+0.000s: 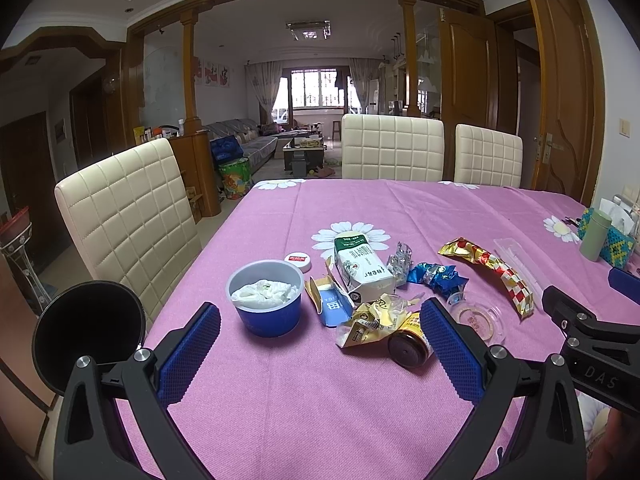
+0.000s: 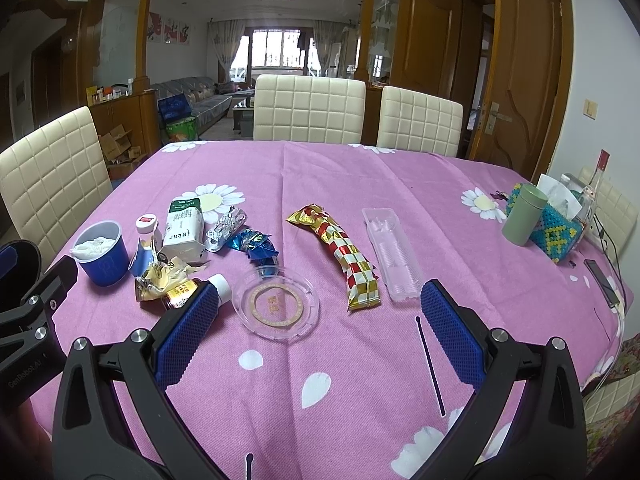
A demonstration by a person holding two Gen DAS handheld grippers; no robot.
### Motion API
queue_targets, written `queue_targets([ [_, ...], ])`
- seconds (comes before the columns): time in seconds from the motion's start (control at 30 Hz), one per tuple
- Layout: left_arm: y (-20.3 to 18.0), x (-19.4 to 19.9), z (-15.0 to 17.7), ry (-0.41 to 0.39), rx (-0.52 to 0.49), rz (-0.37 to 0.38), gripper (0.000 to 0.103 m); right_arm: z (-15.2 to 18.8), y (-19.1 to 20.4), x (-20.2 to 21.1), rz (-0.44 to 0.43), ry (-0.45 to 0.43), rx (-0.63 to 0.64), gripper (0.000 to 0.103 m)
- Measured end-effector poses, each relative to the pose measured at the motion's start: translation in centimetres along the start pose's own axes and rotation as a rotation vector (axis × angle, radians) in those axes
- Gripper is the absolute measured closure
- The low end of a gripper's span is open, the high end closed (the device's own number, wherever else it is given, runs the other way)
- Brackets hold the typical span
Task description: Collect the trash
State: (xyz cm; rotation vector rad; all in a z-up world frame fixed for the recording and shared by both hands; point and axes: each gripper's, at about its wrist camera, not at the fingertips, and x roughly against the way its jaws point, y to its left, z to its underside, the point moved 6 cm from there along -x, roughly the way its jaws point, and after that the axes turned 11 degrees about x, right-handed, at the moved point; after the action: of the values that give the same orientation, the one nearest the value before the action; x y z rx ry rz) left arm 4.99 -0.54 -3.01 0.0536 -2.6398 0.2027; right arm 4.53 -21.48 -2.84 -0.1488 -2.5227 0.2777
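Note:
Trash lies on the pink flowered tablecloth (image 1: 320, 420). A blue cup (image 1: 264, 304) stuffed with white tissue stands left of a milk carton (image 1: 360, 268). A crumpled yellow wrapper (image 1: 372, 320) and a lying brown bottle (image 1: 408, 344) are nearest. My left gripper (image 1: 320, 352) is open just short of them, holding nothing. My right gripper (image 2: 320, 332) is open above the cloth, just short of a clear round lid (image 2: 276, 306). Beyond it lie a red-gold checkered wrapper (image 2: 340, 252), a clear plastic case (image 2: 392, 254), a blue wrapper (image 2: 254, 244) and a silver one (image 2: 226, 226).
Cream padded chairs (image 2: 310, 108) line the far and left sides. At the right edge stand a green canister (image 2: 524, 216), a beaded tissue box (image 2: 560, 232) and a phone (image 2: 602, 282). A thin black stick (image 2: 430, 364) lies near my right finger.

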Motion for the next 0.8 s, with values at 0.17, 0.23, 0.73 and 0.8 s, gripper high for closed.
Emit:
queue_targets([
  [0.17,0.04,-0.01,-0.04,0.0,0.0,0.001,0.006,-0.04,0.02,0.0,0.0,0.001,0.0,0.003],
  [0.23,0.04,-0.01,-0.03,0.0,0.0,0.0,0.006,0.09,-0.06,-0.07,0.0,0.001,-0.001,0.003],
  [0.73,0.02,-0.1,0.11,0.003,0.001,0.0,0.006,0.91,0.3,-0.56,0.001,0.011,-0.005,0.003],
  [0.8,0.04,-0.14,0.12,0.003,0.001,0.001,0.006,0.82,0.32,-0.59,0.001,0.014,-0.005,0.003],
])
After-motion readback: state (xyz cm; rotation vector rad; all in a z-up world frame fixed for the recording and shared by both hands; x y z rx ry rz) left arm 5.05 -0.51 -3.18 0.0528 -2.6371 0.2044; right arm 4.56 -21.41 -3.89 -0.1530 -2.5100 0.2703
